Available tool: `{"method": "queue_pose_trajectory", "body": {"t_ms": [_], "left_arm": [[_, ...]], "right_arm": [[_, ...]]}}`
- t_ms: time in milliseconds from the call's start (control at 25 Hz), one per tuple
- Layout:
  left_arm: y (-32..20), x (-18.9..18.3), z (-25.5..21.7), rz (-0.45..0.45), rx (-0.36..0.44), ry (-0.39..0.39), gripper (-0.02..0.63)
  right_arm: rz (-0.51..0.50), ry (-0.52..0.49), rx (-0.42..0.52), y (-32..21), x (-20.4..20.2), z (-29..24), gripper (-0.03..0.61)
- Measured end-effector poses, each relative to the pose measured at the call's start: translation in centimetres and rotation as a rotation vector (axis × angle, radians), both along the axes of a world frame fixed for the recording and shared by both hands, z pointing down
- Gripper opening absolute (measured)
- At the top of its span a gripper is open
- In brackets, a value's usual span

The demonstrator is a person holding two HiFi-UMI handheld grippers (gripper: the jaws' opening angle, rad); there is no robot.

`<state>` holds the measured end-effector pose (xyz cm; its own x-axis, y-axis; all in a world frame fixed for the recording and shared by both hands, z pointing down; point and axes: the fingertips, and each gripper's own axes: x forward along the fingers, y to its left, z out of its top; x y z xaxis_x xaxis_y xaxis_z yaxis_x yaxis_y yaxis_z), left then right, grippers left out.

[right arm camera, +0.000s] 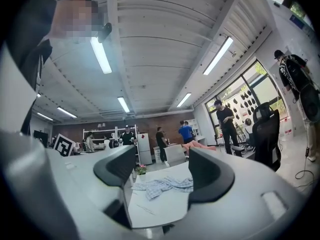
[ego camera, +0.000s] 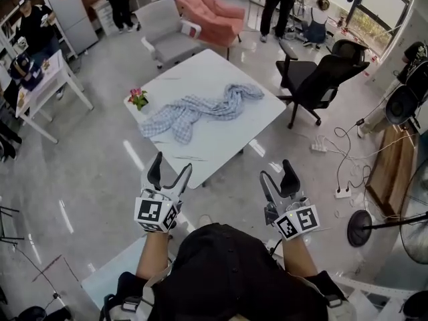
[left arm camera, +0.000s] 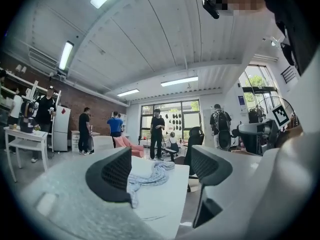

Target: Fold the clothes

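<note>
A crumpled blue-and-white checked garment (ego camera: 200,110) lies stretched across the white table (ego camera: 221,146), from its left side to the far right. The same garment (left arm camera: 150,176) shows between the jaws in the left gripper view, and as a small heap (right arm camera: 162,186) in the right gripper view. My left gripper (ego camera: 170,170) hangs open in the air short of the table's near edge, holding nothing. My right gripper (ego camera: 279,179) is open too, off the near right corner, also holding nothing. Both stand well back from the cloth.
A small pink flower pot (ego camera: 138,98) stands at the table's left corner. A black office chair (ego camera: 319,79) is to the right, a grey armchair (ego camera: 167,35) and pink armchair (ego camera: 212,13) behind. Cables and a power strip (ego camera: 342,192) lie on the floor right. People stand at the back.
</note>
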<state>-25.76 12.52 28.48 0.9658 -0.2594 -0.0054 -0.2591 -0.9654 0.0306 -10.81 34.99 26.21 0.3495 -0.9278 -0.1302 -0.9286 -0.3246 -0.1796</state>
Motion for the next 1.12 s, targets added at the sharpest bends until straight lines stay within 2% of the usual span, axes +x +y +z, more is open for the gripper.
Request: {"method": "queue_pose_trajectory", "body": {"t_ms": [400,680,920,1120], "left_arm": [[-8.1,0.7,1.1,0.047,-0.020,-0.037,0.368],[-11.6,1.7,2.2,0.079,-0.034,-0.044,0.368],[-13.2,2.6,3.9,0.088,-0.048,-0.063,0.368],[-14.5,3.6,6.3,0.081,-0.065,-0.112,0.367]], "right_arm": [[0.037,-0.008,-0.018,-8.5,1.3,0.0,0.323],[0.092,-0.028,-0.036,-11.1,2.9,1.1,0.322],[0.070,-0.010,-0.063,-13.3,3.0,1.4,0.321],[0.025,-0.010,-0.091,-15.9,4.0,2.4,0.318]]}}
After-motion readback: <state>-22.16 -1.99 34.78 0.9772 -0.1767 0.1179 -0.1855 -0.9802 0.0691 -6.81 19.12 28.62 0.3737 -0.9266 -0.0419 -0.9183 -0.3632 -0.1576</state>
